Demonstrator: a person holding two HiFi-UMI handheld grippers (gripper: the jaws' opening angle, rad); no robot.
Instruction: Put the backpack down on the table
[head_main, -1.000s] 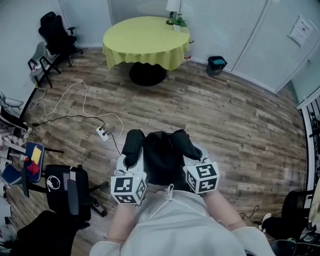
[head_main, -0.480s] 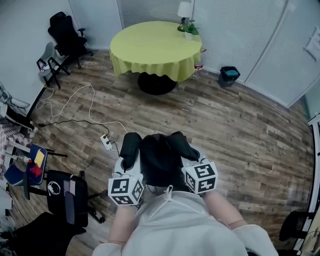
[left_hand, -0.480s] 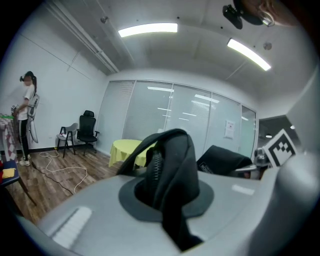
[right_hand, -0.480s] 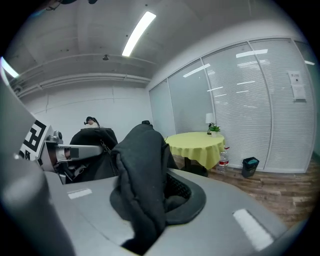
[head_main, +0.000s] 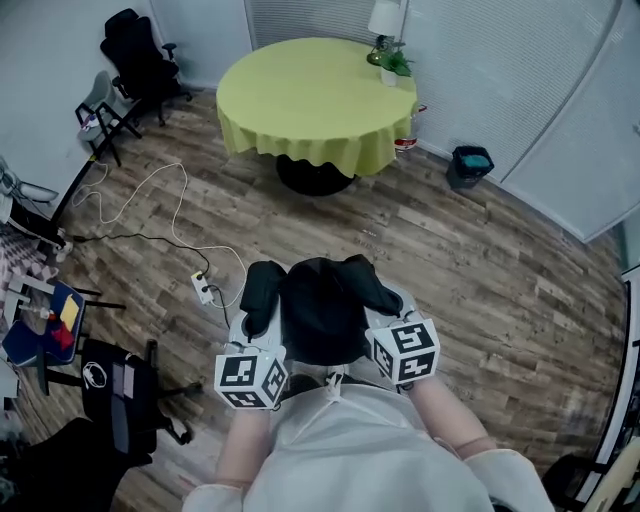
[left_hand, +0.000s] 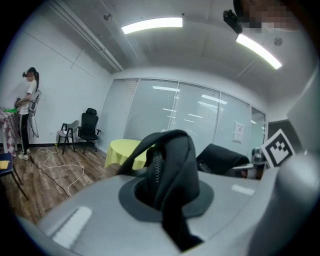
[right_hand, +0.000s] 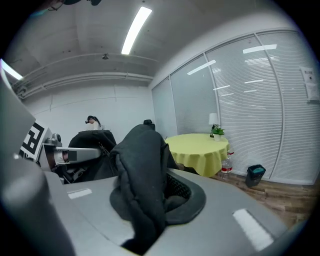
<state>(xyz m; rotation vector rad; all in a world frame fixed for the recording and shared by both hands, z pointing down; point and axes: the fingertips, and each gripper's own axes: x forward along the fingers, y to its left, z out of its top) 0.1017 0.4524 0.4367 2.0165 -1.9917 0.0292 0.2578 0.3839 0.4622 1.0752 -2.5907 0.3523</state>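
Table (head_main: 310, 95) nearer | backpack (head_main: 320, 315) clamped | bin (right_hand: 255, 173): right gripper view, not left

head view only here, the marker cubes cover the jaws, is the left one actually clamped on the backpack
Observer: Yes. The left gripper view shows the left gripper with its jaws shut on a black zippered strap of the backpack.
Operator: and the right one
Observer: The right gripper has its jaws shut on a thick padded black fold of the same backpack.
Operator: anyone else in the room
Observer: A person stands at the far left of the left gripper view, well to the side of the yellow table.
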